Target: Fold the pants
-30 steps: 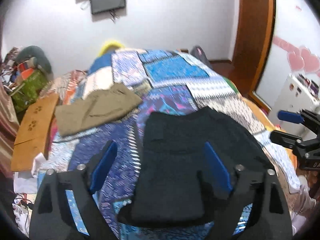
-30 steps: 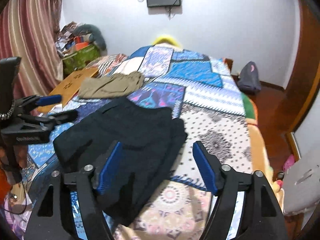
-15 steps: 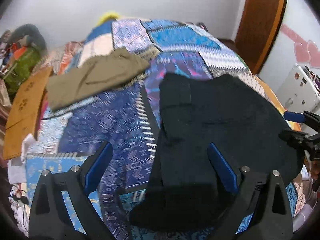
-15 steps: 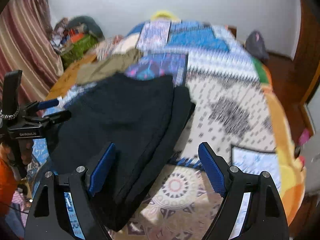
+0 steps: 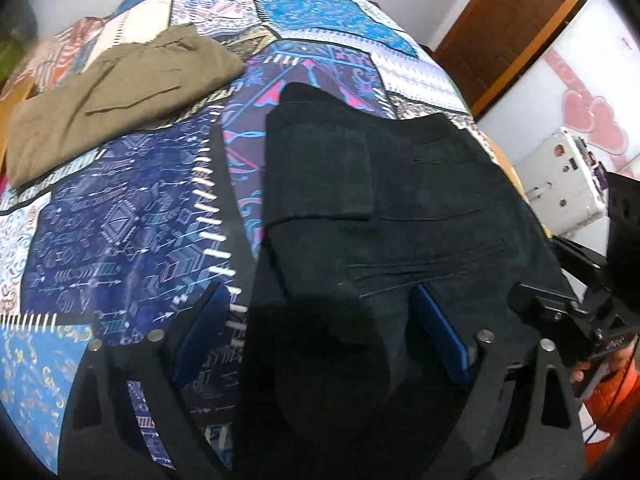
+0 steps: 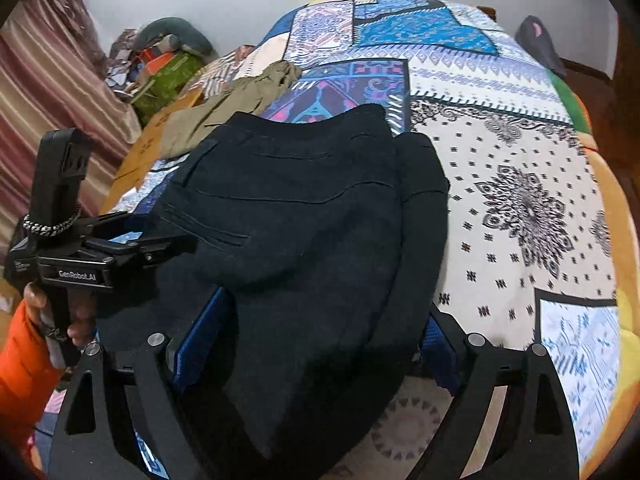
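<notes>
The black pants lie on the patchwork bedspread, waist end toward the far side; they also show in the right wrist view. My left gripper is open, its blue pads straddling the near left part of the pants just above the cloth. My right gripper is open, its pads straddling the near right part of the pants. Each gripper shows from the side in the other's view: the right one and the left one.
Folded olive pants lie at the far left of the bed. A cardboard sheet and a clutter pile sit left of the bed, a white appliance and wooden door to the right.
Both grippers have moved down and forward toward the near end of the black pants, which now fill the space between their fingers. Both stay open.
</notes>
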`<action>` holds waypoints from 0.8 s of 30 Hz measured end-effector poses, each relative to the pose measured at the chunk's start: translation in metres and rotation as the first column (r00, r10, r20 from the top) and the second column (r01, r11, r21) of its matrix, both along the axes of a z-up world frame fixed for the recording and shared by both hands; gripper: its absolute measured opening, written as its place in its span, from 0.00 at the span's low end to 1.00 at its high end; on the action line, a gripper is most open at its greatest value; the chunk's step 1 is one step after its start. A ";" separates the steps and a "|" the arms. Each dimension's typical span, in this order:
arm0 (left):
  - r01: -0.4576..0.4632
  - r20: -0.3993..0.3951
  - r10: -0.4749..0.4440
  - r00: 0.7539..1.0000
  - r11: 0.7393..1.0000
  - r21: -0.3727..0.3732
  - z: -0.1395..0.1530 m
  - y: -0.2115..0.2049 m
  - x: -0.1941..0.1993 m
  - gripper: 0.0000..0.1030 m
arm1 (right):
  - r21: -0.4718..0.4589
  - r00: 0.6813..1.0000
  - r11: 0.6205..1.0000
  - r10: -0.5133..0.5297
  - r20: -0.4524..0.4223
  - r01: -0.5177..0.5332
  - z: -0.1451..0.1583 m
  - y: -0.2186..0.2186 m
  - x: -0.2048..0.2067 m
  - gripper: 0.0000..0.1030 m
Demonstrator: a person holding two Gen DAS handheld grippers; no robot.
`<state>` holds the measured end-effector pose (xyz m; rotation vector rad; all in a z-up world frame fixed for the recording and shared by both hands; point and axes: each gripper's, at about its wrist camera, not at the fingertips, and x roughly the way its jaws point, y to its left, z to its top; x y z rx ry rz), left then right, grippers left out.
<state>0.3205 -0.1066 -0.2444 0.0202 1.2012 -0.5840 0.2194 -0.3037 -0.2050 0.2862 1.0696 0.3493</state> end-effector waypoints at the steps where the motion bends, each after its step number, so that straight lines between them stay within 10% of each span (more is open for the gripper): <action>1: 0.009 0.008 -0.009 1.000 1.000 -0.013 0.003 -0.002 0.000 0.77 | 0.022 1.000 1.000 -0.003 -0.007 0.004 -0.001 -0.004 0.001 0.82; 16: 0.068 0.132 -0.076 0.988 0.995 0.068 0.040 -0.030 0.009 0.30 | 0.109 0.999 0.994 -0.003 -0.034 0.007 0.012 -0.024 0.013 0.32; 24: 0.087 0.224 -0.098 0.970 0.994 0.062 0.078 -0.035 0.000 0.19 | 0.078 0.996 0.997 0.016 0.088 -0.023 0.052 -0.014 0.002 0.27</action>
